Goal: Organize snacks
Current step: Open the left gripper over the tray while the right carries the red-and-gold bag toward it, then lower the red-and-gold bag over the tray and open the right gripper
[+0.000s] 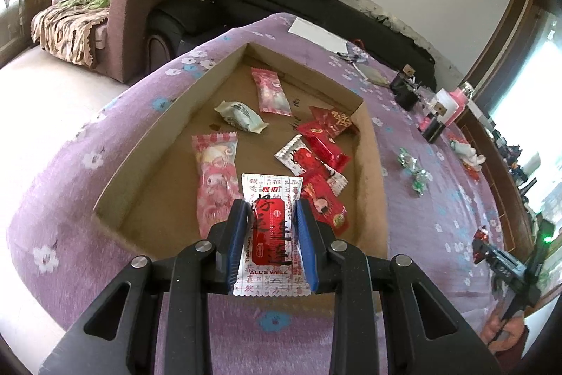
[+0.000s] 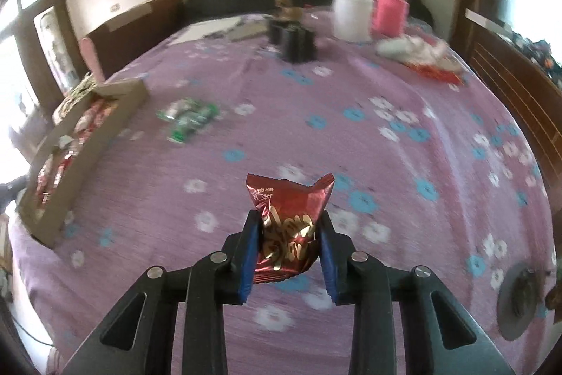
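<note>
Now the left gripper [image 1: 270, 209] clamps one white-and-red packet [image 1: 271, 234] over the cardboard tray [image 1: 147, 143], which holds seemingly eight snacks. Right gripper [image 2: 289, 220] pinches one dark red packet [image 2: 289, 224] above the purple tabletop [image 2: 351, 136], beside two green candies [image 2: 188, 118].

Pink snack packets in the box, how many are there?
2. One pink packet lies near the cardboard box's left wall; the other pink packet lies toward the far end. More may be hidden under others.

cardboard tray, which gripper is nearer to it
Left. The left gripper hangs right over the cardboard tray holding a white snack; the right gripper is off to its side over the purple cloth.
</note>
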Available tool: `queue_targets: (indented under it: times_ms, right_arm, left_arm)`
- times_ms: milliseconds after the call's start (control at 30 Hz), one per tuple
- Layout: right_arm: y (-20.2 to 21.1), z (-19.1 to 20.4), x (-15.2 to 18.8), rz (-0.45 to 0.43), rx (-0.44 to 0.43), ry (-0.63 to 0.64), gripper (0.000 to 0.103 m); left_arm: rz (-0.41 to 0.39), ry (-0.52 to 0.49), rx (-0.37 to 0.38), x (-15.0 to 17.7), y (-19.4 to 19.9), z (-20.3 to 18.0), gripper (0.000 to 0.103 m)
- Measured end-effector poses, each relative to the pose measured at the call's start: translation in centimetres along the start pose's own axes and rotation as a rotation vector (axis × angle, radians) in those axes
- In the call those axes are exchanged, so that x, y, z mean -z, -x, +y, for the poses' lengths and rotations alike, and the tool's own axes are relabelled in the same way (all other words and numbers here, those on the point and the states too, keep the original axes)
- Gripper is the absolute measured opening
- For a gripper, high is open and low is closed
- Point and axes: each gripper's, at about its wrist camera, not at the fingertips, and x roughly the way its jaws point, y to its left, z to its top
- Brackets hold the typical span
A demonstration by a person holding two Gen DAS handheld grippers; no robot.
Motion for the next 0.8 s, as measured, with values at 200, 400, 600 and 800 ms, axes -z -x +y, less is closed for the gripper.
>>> queue_targets:
  times_ms: [200,400,600,800]
  right_arm:
    - [-0.5,5.9,-1.7,0.002,-0.100,0.087,0.032]
    - [-1.7,12.9,-3.0,0.030,-0.194,0.185,0.032]
    - [-2.9,18.6,-5.0,0.042,-0.275,0.236,0.031]
    - [-4.9,24.1,-7.1,0.075,-0.330,0.278,0.032]
  left_arm:
    - [0.039,0.017,-0.030,-0.8,-1.9,0.1,0.029]
    - [0.016,0.086,0.021,-1.3,-0.9,1.3,0.043]
    - [-0.045,0.121,0.033,-0.8,1.3,2.6,0.052]
    - [-0.088,0.157,0.000,-0.5,2.9,5.3,0.052]
